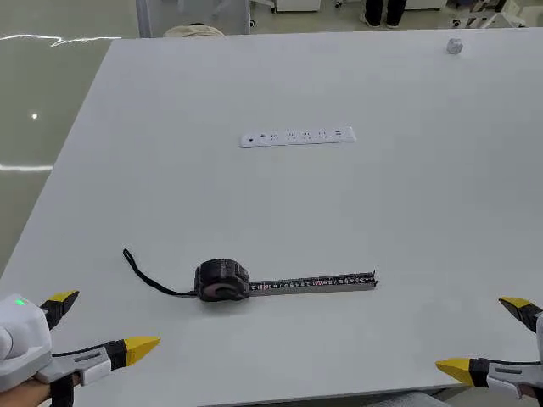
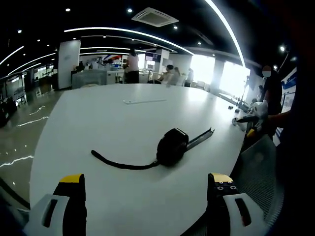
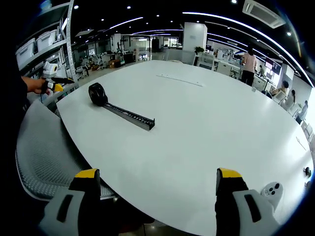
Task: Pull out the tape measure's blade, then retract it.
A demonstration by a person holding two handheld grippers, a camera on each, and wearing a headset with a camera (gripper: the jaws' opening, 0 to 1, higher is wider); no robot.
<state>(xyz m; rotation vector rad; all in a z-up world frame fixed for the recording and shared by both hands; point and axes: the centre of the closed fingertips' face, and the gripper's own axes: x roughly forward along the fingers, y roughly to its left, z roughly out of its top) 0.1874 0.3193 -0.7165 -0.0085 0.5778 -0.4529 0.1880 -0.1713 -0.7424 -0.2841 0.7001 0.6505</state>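
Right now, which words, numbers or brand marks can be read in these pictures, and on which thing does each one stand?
Nothing can be read for certain.
Blade: scale marks and numbers run along it, too small to read.
Case: no legible label or brand.
Power strip: socket holes show, no legible print.

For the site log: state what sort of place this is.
Probably an open-plan office or workshop: a large white worktable, long curved ceiling strip lights, and white storage bins on metal shelving.
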